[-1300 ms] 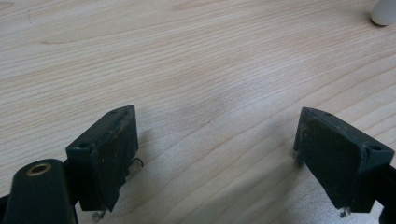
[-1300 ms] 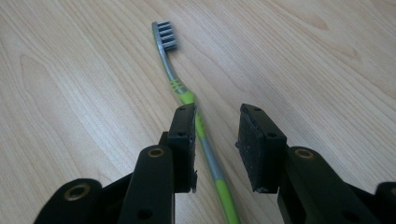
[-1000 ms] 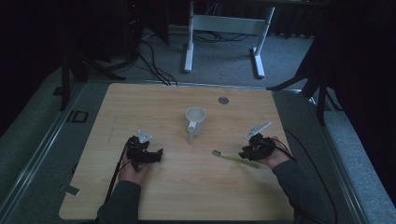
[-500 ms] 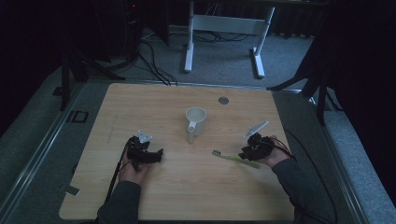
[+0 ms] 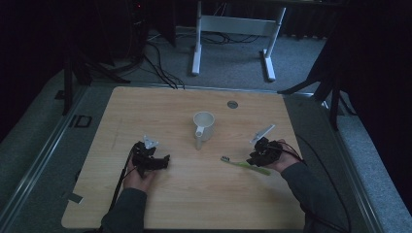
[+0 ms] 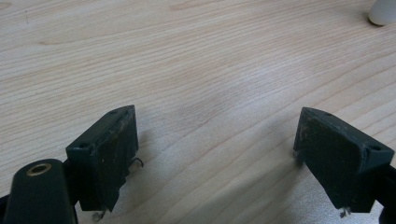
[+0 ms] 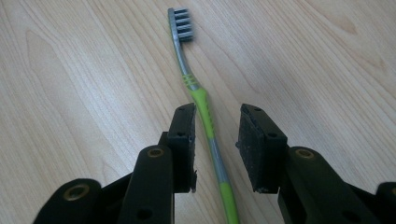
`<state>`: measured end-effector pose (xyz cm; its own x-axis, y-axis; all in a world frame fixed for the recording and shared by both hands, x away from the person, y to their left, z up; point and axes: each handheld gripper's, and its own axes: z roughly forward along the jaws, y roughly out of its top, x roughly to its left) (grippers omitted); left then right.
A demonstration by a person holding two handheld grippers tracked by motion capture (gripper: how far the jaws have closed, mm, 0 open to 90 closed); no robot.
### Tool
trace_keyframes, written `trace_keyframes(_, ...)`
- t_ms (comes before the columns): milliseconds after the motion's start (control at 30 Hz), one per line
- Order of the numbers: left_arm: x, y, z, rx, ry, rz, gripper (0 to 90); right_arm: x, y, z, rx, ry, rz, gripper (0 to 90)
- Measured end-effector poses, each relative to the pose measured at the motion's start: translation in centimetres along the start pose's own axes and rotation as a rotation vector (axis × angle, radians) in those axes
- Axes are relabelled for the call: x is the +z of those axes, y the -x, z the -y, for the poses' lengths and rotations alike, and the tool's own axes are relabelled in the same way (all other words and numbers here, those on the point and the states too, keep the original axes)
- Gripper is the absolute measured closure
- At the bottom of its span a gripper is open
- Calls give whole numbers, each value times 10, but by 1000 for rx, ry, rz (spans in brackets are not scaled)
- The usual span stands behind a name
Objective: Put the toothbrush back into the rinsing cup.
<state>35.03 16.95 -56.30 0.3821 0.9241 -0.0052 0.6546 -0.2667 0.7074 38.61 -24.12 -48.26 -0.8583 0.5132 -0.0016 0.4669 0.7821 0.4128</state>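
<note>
A green and grey toothbrush (image 7: 201,100) lies flat on the wooden table (image 5: 160,111), bristles pointing away from my right gripper (image 7: 217,114). That gripper is open, and its two jaws straddle the handle a little apart from it. In the high view the toothbrush (image 5: 238,165) lies right of centre with the right gripper (image 5: 252,159) over its near end. A white mug (image 5: 204,125) stands upright mid-table, handle towards the person. My left gripper (image 5: 163,162) rests at the left, its jaws wide open over bare wood (image 6: 219,126). The mug's base (image 6: 384,11) shows at the top right corner of the left gripper view.
A round metal grommet (image 5: 232,104) sits in the tabletop behind the mug. A white desk frame (image 5: 233,29) and cables lie on the grey floor beyond the far edge. Black stands flank the table.
The right gripper has crept slightly left over the toothbrush handle. The left gripper, mug and toothbrush have not moved.
</note>
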Motion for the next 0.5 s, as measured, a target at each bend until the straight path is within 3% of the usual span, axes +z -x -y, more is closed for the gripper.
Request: trace_keyframes(500,0,0,0,0,1,0,142,3,-4,-11,-53,-49,9,664)
